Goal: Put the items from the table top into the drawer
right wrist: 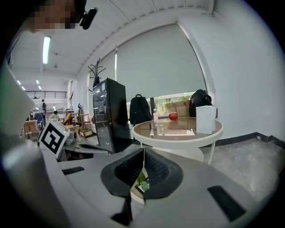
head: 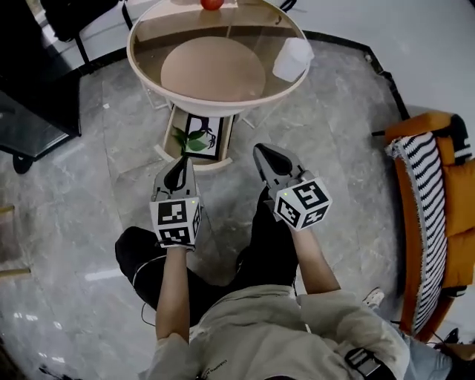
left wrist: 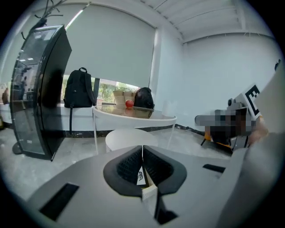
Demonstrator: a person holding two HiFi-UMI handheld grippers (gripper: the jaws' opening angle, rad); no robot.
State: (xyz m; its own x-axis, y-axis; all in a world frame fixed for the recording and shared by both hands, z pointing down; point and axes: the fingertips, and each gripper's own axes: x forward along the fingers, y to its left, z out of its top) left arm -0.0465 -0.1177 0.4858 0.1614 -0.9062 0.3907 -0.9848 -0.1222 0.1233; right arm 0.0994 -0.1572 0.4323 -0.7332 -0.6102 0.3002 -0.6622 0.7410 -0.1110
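Your left gripper [head: 180, 167] and right gripper [head: 266, 156]: jaws closed, empty. Twelve o'clock: round, glossy red apple [head: 212, 4] on circular glass-topped table [head: 223, 110].

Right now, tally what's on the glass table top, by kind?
Red round fruit: 1
White container: 1
White flat sheet: 1
Total: 3
Bottle behind the fruit not counted: cannot tell whether it stands on the table.
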